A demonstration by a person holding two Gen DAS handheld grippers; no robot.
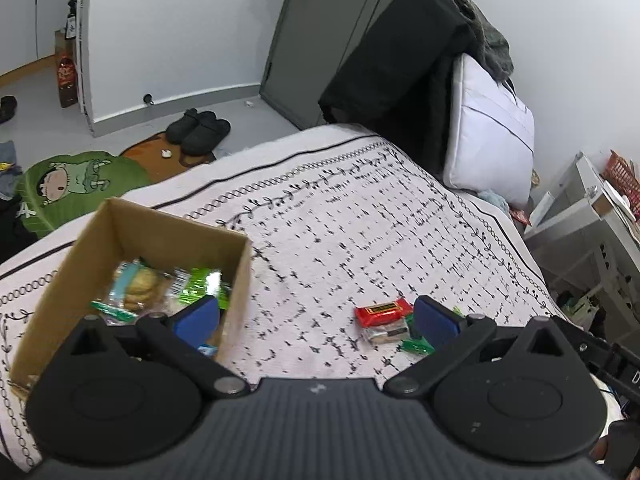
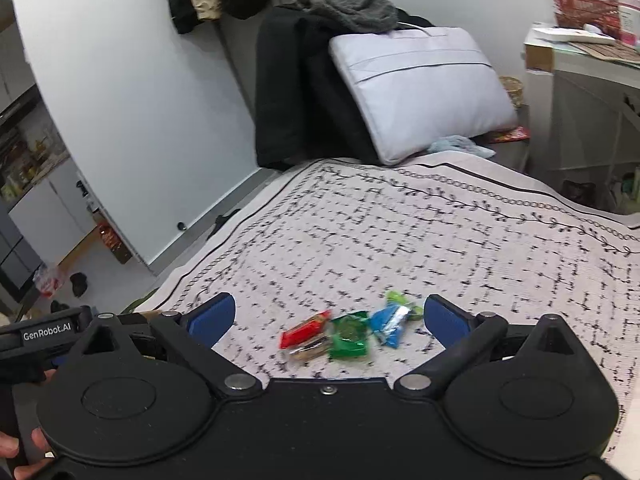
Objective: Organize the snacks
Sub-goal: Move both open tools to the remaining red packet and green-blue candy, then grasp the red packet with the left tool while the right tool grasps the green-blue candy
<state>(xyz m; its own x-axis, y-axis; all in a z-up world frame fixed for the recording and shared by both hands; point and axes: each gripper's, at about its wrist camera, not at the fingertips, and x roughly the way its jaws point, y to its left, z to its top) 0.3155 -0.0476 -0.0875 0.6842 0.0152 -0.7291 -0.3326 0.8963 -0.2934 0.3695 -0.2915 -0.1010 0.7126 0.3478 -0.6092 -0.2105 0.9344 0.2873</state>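
A cardboard box stands on the bed at the left and holds several snack packets. My left gripper is open and empty, its left finger over the box's near corner. To its right lie a red packet, a clear packet and a green one. In the right wrist view the red packet, a clear packet, a green packet and a blue packet lie between the fingers of my open, empty right gripper.
The bed has a white patterned blanket. A white pillow and dark clothes lie at its head. A side table stands right of the bed. Slippers and a green mat lie on the floor.
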